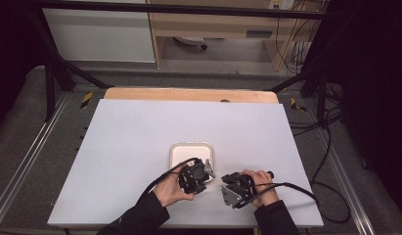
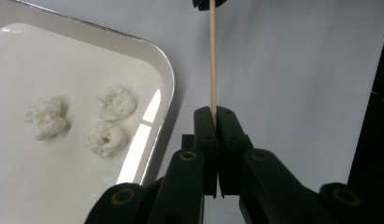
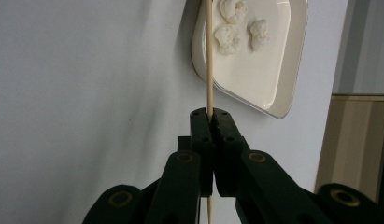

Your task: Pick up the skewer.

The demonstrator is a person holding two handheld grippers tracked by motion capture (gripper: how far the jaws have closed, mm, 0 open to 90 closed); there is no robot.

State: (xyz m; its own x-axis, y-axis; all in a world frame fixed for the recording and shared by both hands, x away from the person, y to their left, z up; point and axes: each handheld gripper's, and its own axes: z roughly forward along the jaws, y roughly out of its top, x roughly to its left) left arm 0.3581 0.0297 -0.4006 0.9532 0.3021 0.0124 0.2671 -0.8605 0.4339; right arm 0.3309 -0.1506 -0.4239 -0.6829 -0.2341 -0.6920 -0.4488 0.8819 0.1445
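Running thin, straight and pale, a wooden skewer (image 2: 212, 60) points to twelve o'clock from the left gripper (image 2: 213, 114), clenched on one end. The right gripper (image 3: 209, 114) pinches it too, probably near the other end, beside the white tray (image 3: 273, 100) of popcorn (image 3: 227, 38).

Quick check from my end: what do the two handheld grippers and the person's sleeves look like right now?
Both grippers, left gripper and right gripper, are black, with two flat black jaws on hinged links showing brass-coloured pivot pins. A grey three-cornered plate sits on the right one. A black cable trails from each. The person wears dark long sleeves.
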